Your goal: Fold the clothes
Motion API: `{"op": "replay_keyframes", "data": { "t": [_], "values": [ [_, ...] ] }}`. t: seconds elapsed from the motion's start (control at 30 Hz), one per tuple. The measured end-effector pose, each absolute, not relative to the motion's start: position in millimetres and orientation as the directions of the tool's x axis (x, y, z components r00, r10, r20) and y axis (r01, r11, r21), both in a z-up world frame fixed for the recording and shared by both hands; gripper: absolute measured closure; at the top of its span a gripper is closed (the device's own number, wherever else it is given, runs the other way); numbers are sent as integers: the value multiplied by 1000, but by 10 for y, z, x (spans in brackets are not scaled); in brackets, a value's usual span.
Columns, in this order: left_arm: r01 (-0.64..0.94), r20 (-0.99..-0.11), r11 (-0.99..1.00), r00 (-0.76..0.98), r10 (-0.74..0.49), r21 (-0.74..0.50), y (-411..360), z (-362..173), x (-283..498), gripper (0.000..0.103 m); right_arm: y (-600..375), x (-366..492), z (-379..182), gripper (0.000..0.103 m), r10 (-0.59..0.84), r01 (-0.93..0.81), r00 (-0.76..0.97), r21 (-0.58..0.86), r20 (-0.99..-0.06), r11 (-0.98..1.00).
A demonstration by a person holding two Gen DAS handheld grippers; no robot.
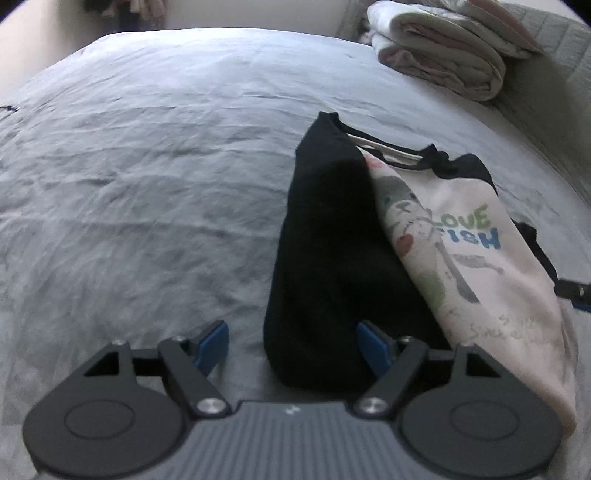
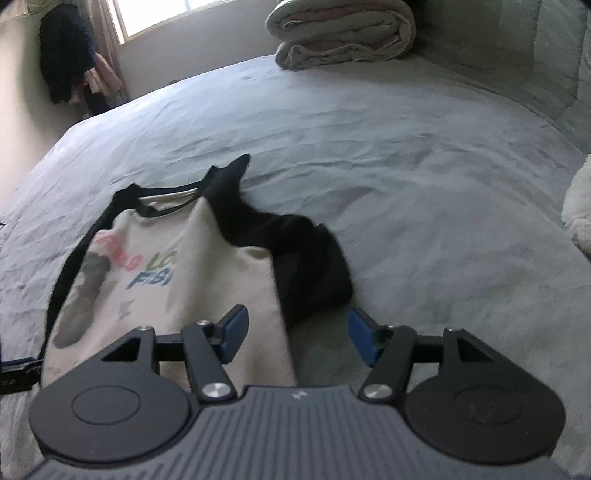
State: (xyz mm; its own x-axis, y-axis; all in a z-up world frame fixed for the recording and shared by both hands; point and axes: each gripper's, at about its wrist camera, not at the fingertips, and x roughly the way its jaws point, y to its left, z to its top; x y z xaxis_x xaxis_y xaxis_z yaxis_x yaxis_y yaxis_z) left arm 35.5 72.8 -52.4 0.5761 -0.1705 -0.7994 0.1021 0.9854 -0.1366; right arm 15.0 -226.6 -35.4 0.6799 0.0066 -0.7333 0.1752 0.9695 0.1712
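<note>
Left wrist view: left gripper (image 1: pixel 291 349) sits at bottom centre w/ its blue pads wide apart, nothing clamped; the left pad (image 1: pixel 212 345) is over bare sheet (image 1: pixel 147 184), the right pad (image 1: pixel 375 349) is over the black sleeve (image 1: pixel 325 258), touching or not I can't tell. The shirt (image 1: pixel 461 258) lies flat on the grey sheet, right of centre, cream front w/ a cartoon print and "LOVE FISH" lettering, black collar trim toward the top of frame. The black sleeve is folded in along the shirt's left edge and runs from mid-frame down to the gripper. A rolled blanket (image 1: pixel 443 48) sits upper right, well apart from the shirt. A bit of the other gripper shows at the right edge, beside the shirt. Right wrist view: right gripper (image 2: pixel 297 338) at bottom centre, pads apart, holding nothing; the left pad (image 2: pixel 234 334) is over the cream front of the shirt (image 2: pixel 221 277), the right pad (image 2: pixel 364 341) over the sheet (image 2: pixel 406 184) just off the shirt's edge. The other black sleeve (image 2: pixel 295 243) lies bunched and slanted across the shirt's right side, centre frame, partly spilling onto the sheet. Blanket (image 2: pixel 343 33) at top centre, window (image 2: pixel 155 14) upper left, dark clothes (image 2: pixel 66 55) hanging in the upper left corner. Frames are a bit blurred
</note>
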Motion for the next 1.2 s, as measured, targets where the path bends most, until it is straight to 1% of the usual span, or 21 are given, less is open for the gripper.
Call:
{"op": "replay_keyframes", "data": {
  "t": [0.13,0.23,0.27,0.3,0.33,0.4,0.43,0.5,0.57,0.73,0.93,1.1,1.2],
  "values": [
    [104,-800,983,572,-184,-153,723,-527,408,25,-2312,221,-438,39,19,184,658,184,-753,966],
    [123,-797,979,569,-201,-160,663,-538,424,31,-2296,260,-479,39,40,175,651,201,-758,964],
    [129,-797,979,568,-204,-159,643,-541,434,34,-2291,270,-491,39,48,170,649,207,-759,963],
    [134,-796,978,568,-208,-160,628,-541,439,41,-2287,280,-504,38,57,166,647,213,-761,963],
    [139,-795,977,568,-214,-164,615,-541,443,44,-2283,291,-521,38,62,164,646,218,-761,962],
    [147,-793,973,564,-231,-179,597,-534,451,60,-2276,316,-554,34,62,167,647,221,-760,961],
    [153,-791,969,561,-245,-192,596,-530,459,66,-2267,330,-561,34,58,168,648,217,-760,962],
    [156,-785,961,553,-277,-229,616,-525,481,83,-2243,360,-565,33,48,169,651,206,-757,964],
    [142,-780,959,559,-282,-245,622,-511,491,90,-2215,388,-568,33,35,168,655,192,-755,967],
    [124,-753,958,594,-282,-260,697,-386,537,92,-2187,446,-556,33,15,182,658,178,-753,967],
    [92,-693,965,679,-242,-247,970,-132,611,93,-2310,414,-388,33,22,230,696,251,-718,940],
    [21,-678,945,692,-249,-327,1274,-88,790,93,-2428,437,-378,33,-11,285,699,265,-715,921],
    [-13,-659,939,716,-231,-343,1376,-38,849,93,-2465,460,-419,33,-13,302,690,272,-724,913]
  ]
}}
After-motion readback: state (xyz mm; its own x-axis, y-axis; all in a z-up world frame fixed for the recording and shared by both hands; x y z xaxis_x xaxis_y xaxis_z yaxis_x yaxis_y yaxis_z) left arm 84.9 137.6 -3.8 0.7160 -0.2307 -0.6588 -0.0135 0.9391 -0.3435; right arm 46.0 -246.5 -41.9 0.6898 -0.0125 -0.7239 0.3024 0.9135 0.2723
